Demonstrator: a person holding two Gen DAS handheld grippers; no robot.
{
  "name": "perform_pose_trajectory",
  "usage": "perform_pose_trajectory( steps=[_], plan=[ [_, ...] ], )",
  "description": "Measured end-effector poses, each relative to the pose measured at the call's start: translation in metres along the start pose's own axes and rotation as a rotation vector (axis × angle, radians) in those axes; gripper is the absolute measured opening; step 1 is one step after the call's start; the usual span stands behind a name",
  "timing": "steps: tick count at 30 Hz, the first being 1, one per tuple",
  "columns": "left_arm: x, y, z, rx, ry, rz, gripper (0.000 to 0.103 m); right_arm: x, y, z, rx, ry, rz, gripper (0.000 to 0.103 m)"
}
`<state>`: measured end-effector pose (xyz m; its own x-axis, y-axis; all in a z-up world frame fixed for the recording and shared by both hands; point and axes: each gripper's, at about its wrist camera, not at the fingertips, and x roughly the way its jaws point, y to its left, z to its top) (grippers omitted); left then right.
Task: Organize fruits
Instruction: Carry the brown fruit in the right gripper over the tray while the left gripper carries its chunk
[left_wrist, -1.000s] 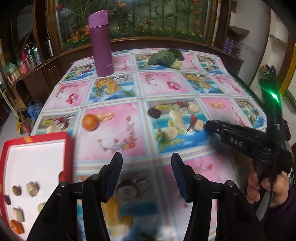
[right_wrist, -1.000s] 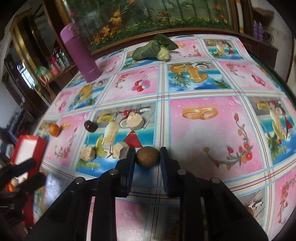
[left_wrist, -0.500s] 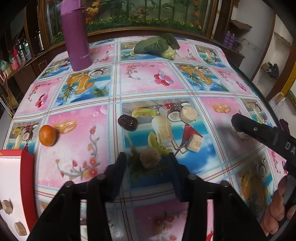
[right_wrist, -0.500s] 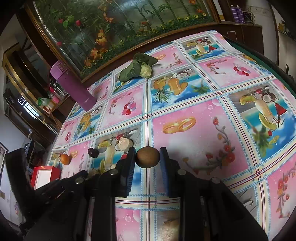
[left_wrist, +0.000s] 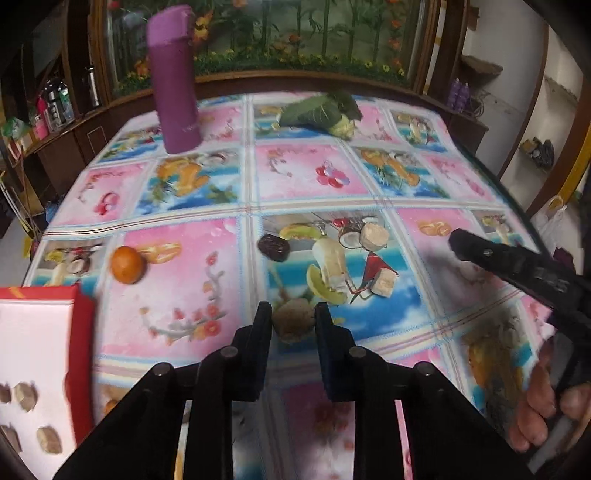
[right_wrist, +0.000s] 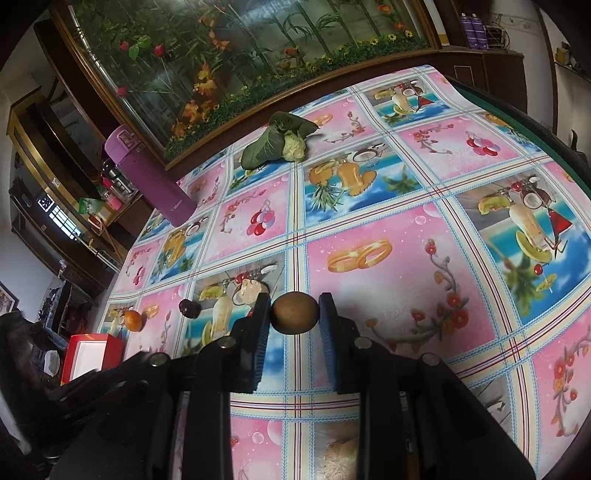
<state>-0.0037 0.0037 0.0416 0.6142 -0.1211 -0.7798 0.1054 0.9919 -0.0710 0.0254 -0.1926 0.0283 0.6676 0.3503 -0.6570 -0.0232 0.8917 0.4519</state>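
A tan lumpy fruit piece (left_wrist: 293, 319) sits on the tablecloth between the fingers of my left gripper (left_wrist: 293, 321), which is shut on it. My right gripper (right_wrist: 295, 314) is shut on a brown kiwi (right_wrist: 295, 312) and holds it above the cloth. The left wrist view shows the right gripper's finger (left_wrist: 517, 266) at the right edge, with a hand (left_wrist: 539, 417) below it. A red box (left_wrist: 37, 332) with a white inside holds several fruit pieces at the left. Loose on the cloth are an orange (left_wrist: 127, 264), a dark date (left_wrist: 273, 248) and two tan cubes (left_wrist: 373, 234) (left_wrist: 384, 284).
A tall purple bottle (left_wrist: 175, 81) stands at the back left of the table. A leafy green vegetable (left_wrist: 321, 110) lies at the back middle. Wooden cabinets and a flower display run behind the table. The table's right edge (right_wrist: 517, 122) drops away.
My left gripper moved forward from the red box to the tan piece and shut on it. My right gripper lifted the kiwi off the cloth.
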Motion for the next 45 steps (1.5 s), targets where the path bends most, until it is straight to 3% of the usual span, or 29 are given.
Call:
perform_pose_trajectory(
  steps=[6,13,21,34,41,45],
  plan=[
    [-0.080,0.036,-0.023,-0.030,-0.113,0.030,0.022,-0.002,0.001,-0.001,-0.021,-0.036,-0.025,0.028],
    [-0.139,0.097,-0.056,-0.101,-0.179,0.152,0.022,-0.005,0.003,-0.007,-0.034,-0.085,-0.083,0.028],
    [-0.169,0.139,-0.074,-0.160,-0.230,0.205,0.022,-0.025,0.041,-0.027,-0.045,-0.102,0.012,0.028],
    [-0.201,0.216,-0.101,-0.269,-0.287,0.305,0.022,-0.018,0.204,-0.082,-0.290,0.039,0.270,0.028],
    [-0.214,0.251,-0.092,-0.294,-0.341,0.359,0.022,0.006,0.266,-0.101,-0.371,0.131,0.337,0.028],
    [-0.196,0.265,-0.074,-0.299,-0.309,0.347,0.022,0.031,0.298,-0.103,-0.402,0.191,0.332,0.029]
  ],
)
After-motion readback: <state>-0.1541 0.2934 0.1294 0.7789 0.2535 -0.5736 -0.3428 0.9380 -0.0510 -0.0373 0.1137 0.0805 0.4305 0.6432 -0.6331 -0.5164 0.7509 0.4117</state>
